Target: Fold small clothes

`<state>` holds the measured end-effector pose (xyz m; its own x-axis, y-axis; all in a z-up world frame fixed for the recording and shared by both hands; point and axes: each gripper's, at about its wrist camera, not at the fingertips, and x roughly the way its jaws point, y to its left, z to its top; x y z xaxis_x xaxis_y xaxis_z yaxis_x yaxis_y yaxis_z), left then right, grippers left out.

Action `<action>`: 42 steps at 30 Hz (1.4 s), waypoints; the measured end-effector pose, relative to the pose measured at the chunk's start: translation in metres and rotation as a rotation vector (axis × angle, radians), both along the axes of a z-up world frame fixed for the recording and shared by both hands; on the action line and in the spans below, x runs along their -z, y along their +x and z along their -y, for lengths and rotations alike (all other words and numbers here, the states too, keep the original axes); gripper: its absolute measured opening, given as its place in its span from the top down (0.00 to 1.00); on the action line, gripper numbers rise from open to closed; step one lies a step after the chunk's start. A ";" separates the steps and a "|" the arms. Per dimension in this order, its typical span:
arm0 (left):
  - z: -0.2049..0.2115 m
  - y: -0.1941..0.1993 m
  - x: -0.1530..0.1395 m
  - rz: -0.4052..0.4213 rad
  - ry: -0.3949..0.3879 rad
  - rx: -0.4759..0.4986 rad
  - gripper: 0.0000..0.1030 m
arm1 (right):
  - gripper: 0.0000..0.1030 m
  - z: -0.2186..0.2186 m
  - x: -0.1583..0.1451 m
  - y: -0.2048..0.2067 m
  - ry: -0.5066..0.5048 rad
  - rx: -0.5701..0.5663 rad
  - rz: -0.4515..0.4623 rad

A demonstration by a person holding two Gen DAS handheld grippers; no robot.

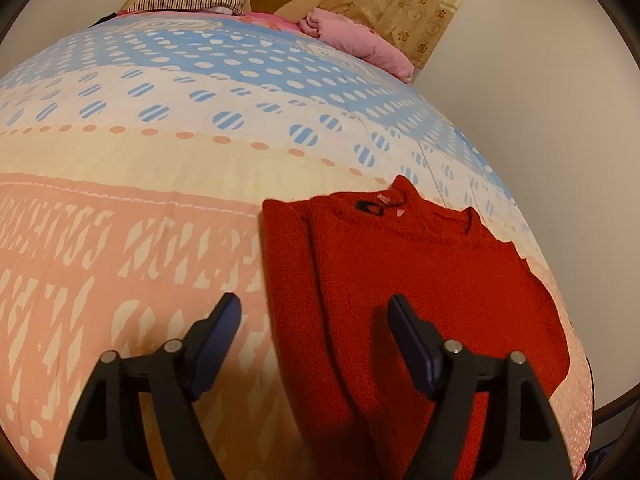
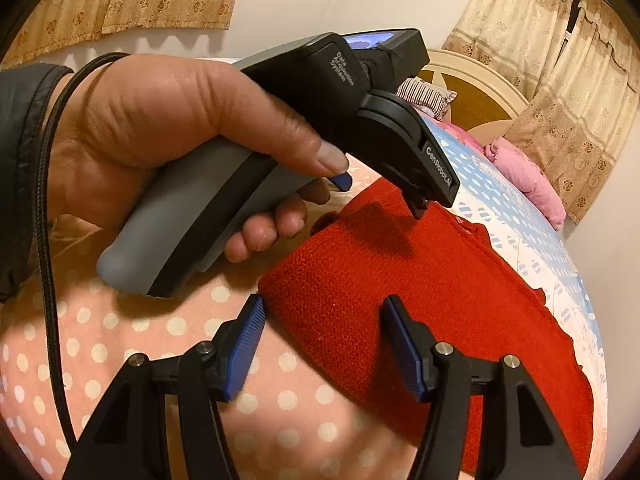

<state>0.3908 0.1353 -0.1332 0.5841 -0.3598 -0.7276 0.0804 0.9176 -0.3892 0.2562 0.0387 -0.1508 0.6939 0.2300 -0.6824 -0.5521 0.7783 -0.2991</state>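
On the bed (image 1: pixel 120 160), toward four o'clock of the left wrist view, lies the red sweater (image 1: pixel 400 280) — flat on the patterned quilt, neck away from the camera, one sleeve apparently already folded in along its nine-o'clock edge, though the knit blurs the crease. The left tool (image 1: pixel 316 316) hovers over that folded edge with its jaws apart and nothing between the pads. In the right wrist view the right tool (image 2: pixel 324 320) stands half open over the hem corner at six o'clock, the pads not pressing the cloth, as far as the angle shows. The step in hand looks like the grasp before a fold — likely hem up toward neck. The next move calls for both tools to sink onto the near edge, pinch all layers, and lift together.
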 end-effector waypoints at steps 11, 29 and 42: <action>0.000 0.007 0.005 -0.033 -0.055 0.021 0.83 | 0.81 0.004 -0.002 0.001 0.044 -0.013 -0.031; 0.026 0.003 -0.054 -0.011 -0.236 0.013 0.86 | 0.88 0.104 -0.052 0.007 0.529 0.060 -0.096; 0.121 0.018 -0.085 0.008 -0.250 0.151 0.86 | 0.89 0.197 -0.053 -0.005 0.687 0.195 -0.076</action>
<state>0.4088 0.0143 -0.0485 0.5157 -0.6107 -0.6009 0.2127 0.7706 -0.6008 0.2516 -0.1587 -0.0977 0.7225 0.5016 -0.4757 -0.3835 0.8634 0.3279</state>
